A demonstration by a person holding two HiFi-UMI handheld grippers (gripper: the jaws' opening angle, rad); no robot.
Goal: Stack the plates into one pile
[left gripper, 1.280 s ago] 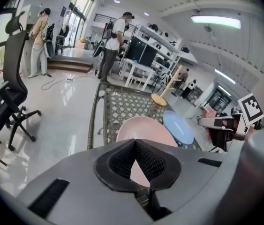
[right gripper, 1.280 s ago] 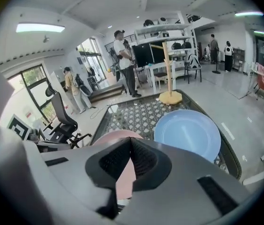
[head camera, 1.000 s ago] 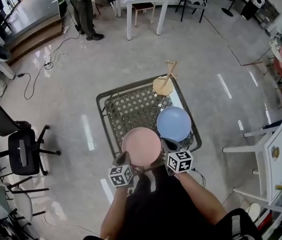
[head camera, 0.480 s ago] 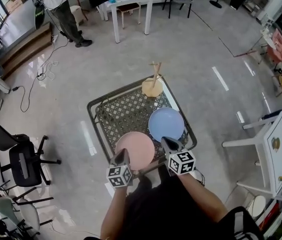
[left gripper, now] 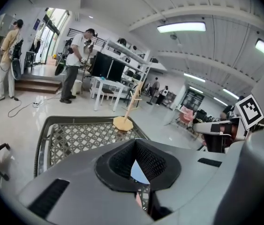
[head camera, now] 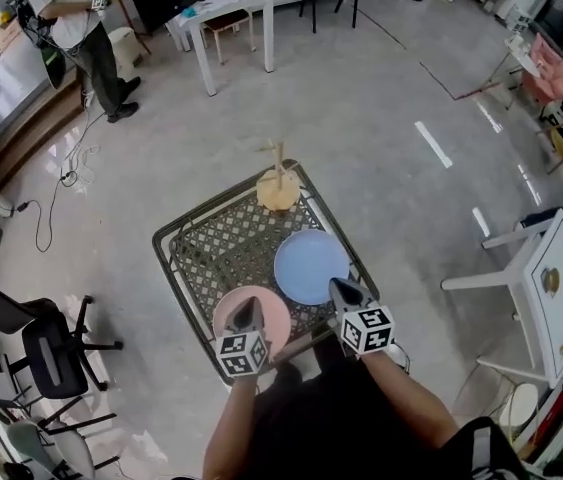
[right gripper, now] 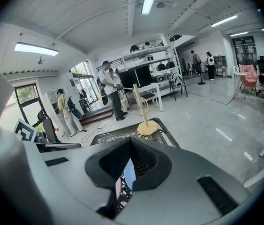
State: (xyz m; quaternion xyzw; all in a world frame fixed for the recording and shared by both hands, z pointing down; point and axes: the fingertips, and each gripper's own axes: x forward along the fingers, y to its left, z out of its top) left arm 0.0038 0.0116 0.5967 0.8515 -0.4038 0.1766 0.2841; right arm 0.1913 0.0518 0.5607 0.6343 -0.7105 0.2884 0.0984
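Approach: left gripper [head camera: 246, 310] and right gripper [head camera: 342, 292] hover closed, empty, at the table's [head camera: 175, 231] near edge; gripping the pink plate [head camera: 275, 322] probably requires opening first.

There are two plates: one pink plate [head camera: 273, 320] and one blue plate [head camera: 309, 266]. Both lie on a single dark mesh bench [head camera: 211, 253]. One wooden peg stand [head camera: 278, 188] sits on it too, which makes three things on the bench in all. There are two hand-held grippers, the left hand-held gripper [head camera: 247, 306] and the right hand-held gripper [head camera: 341, 288], each with one marker cube. Farther off, the head view shows one white table [head camera: 223, 8] and one standing person [head camera: 71, 28].
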